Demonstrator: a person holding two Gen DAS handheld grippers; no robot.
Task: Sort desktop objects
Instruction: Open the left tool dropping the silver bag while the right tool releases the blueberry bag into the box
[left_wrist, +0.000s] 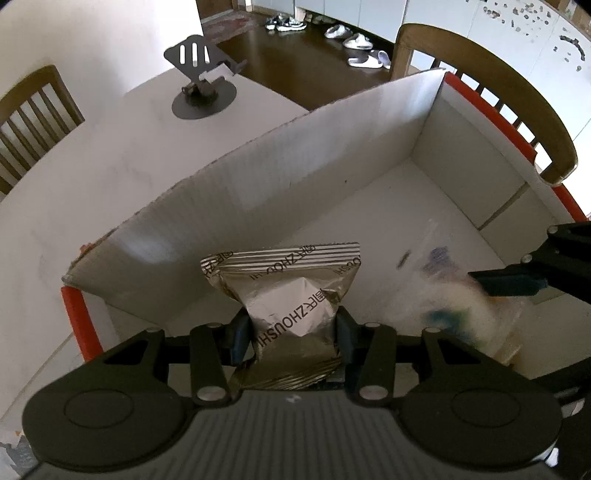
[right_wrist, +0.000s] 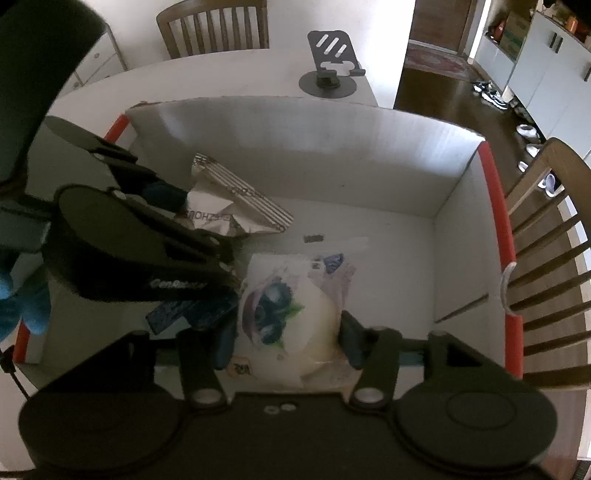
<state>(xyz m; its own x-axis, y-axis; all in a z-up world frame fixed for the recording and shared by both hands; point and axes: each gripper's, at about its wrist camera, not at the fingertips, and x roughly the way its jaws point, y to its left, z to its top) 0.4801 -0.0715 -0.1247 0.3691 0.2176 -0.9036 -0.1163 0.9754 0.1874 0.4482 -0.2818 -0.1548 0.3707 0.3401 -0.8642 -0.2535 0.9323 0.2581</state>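
Observation:
My left gripper (left_wrist: 293, 332) is shut on a silver foil snack packet (left_wrist: 291, 291) and holds it over the inside of a white cardboard box (left_wrist: 280, 173) with red-orange edges. My right gripper (right_wrist: 288, 336) is shut on a clear-wrapped cream bun with a blueberry label (right_wrist: 288, 314), also inside the box (right_wrist: 388, 229). In the right wrist view the left gripper (right_wrist: 173, 206) shows at the left with the foil packet (right_wrist: 236, 206). In the left wrist view the right gripper's fingers (left_wrist: 509, 282) and the blurred bun (left_wrist: 469, 314) show at the right.
The box stands on a white table (left_wrist: 110, 147). A dark phone stand (left_wrist: 201, 85) sits at the table's far corner, also in the right wrist view (right_wrist: 330, 62). Wooden chairs (right_wrist: 546, 266) stand around the table. A small dark scrap (right_wrist: 313, 238) lies on the box floor.

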